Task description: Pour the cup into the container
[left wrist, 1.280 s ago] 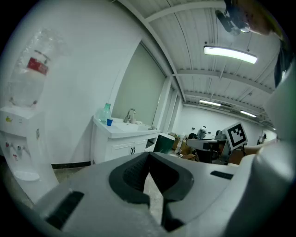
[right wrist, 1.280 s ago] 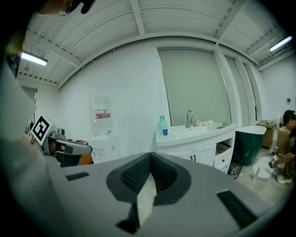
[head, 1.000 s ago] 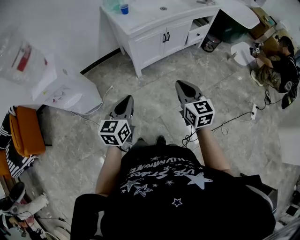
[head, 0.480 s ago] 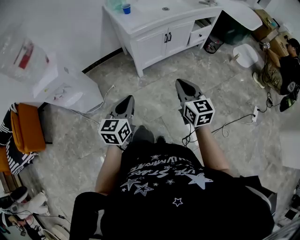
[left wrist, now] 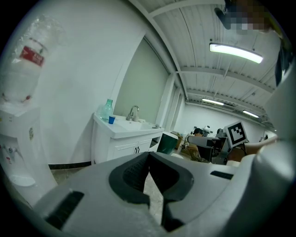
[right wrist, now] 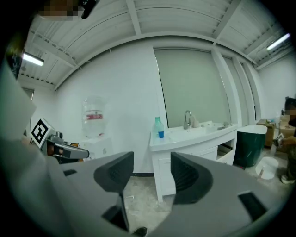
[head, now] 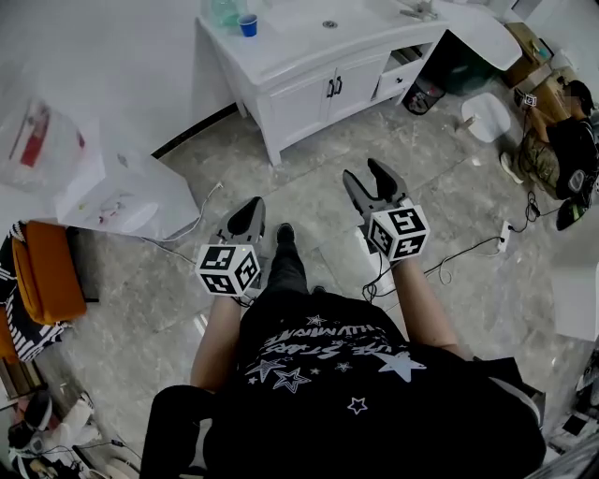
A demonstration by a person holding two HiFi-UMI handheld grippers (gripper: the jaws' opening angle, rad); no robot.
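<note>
Two claws are carried out ahead of the person, and only one has altered in the last second. The right claw (head: 379, 180), pressed together a moment ago, is now being opened, and nothing is held between its spread jaws. The left claw (head: 248, 217) is kept pressed together and empty, its tips meeting. A step forward has also been taken: a shoe (head: 284, 234) is now planted on the grey floor (head: 309, 187) between the claws, and the white cabinet (head: 309, 89) has been brought a little nearer in the head view. The blue cup (head: 248, 23) is left untouched at the far left end of the tabletop (head: 299, 42), just beside a greenish bottle (head: 223, 11) and well apart from both claws. The bottle may be judged the likely container, though that cannot be settled from here, since a basin (head: 346, 14) is also set into the same tabletop. The opening of the right claw is best read as preparation for a grasp of the cup, so the task is judged to be at its approach stage, with nothing yet picked up or poured.
</note>
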